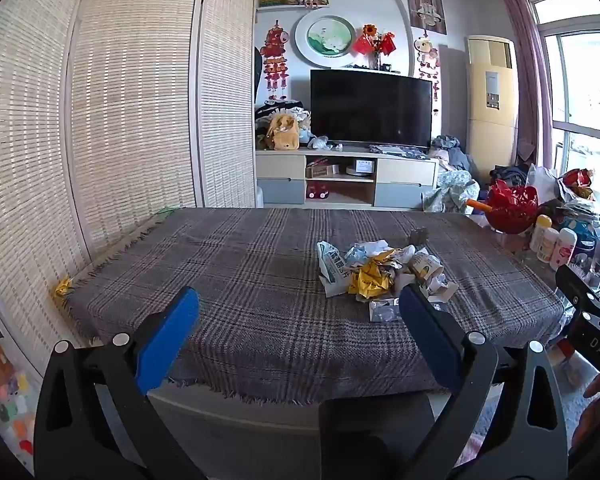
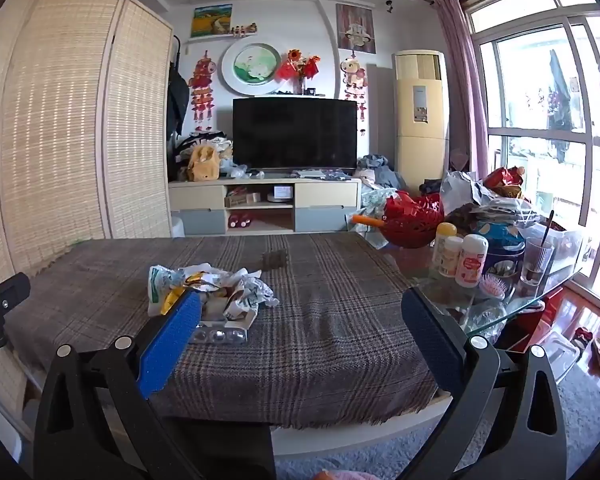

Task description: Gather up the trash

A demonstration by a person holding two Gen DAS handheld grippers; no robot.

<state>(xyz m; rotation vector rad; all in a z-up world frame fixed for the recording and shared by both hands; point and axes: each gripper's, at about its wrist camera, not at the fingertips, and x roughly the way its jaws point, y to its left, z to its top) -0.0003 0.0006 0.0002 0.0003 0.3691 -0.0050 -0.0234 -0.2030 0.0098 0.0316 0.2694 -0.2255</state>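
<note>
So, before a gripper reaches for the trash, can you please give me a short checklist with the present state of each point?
1. Left gripper fingers open, nothing between them: ok.
2. Right gripper fingers open, nothing between them: ok.
3. Pile of crumpled paper and yellow foil wrappers in view on the grey plaid tablecloth: ok.
4. Silver blister pack lies at the pile's near edge, unobstructed: ok.
5. A bin or bag for the trash in view: not ok.

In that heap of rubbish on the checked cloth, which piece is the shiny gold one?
The crumpled gold foil wrapper in the middle of the trash pile. The pieces around it are white or pale printed paper and packaging; only this one is metallic yellow.
</note>
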